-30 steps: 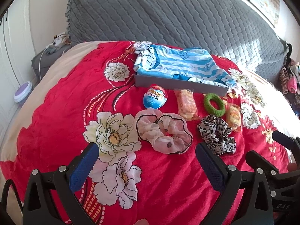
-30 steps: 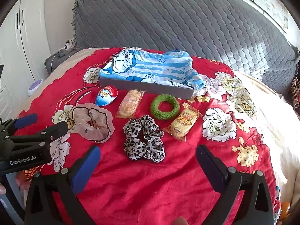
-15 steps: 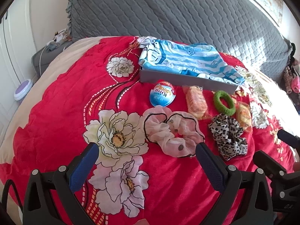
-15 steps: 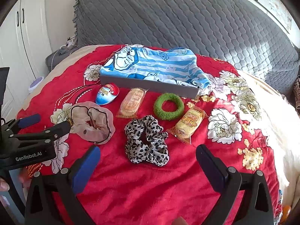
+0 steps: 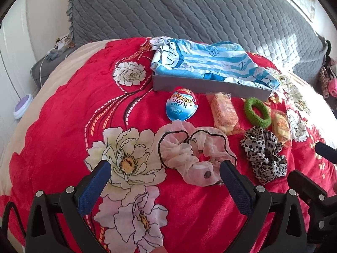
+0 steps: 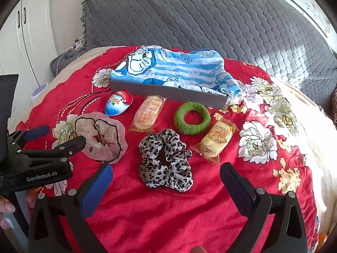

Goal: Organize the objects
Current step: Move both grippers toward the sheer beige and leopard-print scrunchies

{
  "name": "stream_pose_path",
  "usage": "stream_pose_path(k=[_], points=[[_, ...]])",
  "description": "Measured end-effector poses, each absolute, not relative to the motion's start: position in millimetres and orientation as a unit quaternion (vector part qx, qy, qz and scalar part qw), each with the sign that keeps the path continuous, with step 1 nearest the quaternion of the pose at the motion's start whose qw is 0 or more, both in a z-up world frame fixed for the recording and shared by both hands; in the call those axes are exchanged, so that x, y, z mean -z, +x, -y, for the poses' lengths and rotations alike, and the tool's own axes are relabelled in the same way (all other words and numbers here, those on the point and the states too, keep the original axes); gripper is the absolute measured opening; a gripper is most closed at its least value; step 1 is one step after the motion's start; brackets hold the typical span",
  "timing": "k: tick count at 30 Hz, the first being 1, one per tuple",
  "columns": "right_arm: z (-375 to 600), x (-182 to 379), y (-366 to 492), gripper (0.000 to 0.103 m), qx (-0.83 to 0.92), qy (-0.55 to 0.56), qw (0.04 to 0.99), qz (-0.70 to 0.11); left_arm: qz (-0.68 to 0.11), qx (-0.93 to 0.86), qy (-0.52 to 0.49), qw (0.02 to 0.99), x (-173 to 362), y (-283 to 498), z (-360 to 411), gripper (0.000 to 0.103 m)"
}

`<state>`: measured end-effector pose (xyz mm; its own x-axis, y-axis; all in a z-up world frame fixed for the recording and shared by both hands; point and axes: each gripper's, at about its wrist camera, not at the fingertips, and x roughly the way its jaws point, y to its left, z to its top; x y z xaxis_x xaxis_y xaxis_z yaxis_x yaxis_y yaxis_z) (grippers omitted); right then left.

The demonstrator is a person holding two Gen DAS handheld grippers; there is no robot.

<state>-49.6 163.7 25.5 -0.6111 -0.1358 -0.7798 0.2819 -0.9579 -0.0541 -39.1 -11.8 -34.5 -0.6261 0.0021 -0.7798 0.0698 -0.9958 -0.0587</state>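
Observation:
On the red flowered bedspread lie a pink sheer scrunchie [image 5: 195,154] [image 6: 101,137], a leopard scrunchie [image 5: 264,154] [image 6: 166,160], a green scrunchie [image 5: 257,112] [image 6: 192,118], a blue toy egg [image 5: 182,106] [image 6: 119,105] and two wrapped snack cakes [image 5: 225,113] [image 6: 218,141]. A grey tray [image 5: 210,86] [image 6: 168,91] holds a blue striped cloth [image 5: 208,63]. My left gripper [image 5: 165,178] is open, just before the pink scrunchie. My right gripper [image 6: 166,181] is open, just before the leopard scrunchie.
A grey quilted headboard [image 6: 200,16] rises behind the bed. A grey nightstand [image 5: 42,67] and white cupboard doors [image 6: 21,42] stand at the left. The bed's cream edge [image 6: 305,113] runs along the right.
Both grippers have moved forward towards the objects, the left one also shifting left so the pink scrunchie sits further right between its fingers. Both stay open.

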Motion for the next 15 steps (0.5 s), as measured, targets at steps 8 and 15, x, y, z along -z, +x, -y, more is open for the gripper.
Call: stream_pose_path(k=[8,15], points=[[-163.4,-16.0,-62.7,0.102,0.890,0.434,0.111,-0.087,-0.036,0.897,0.440,0.013,44.3,-53.3,9.5,0.103],[-162.3,-2.9,-74.4,0.102,0.882,0.449,0.109,-0.090,-0.030,0.895,0.446,0.009,53.2,-64.9,8.4,0.103]])
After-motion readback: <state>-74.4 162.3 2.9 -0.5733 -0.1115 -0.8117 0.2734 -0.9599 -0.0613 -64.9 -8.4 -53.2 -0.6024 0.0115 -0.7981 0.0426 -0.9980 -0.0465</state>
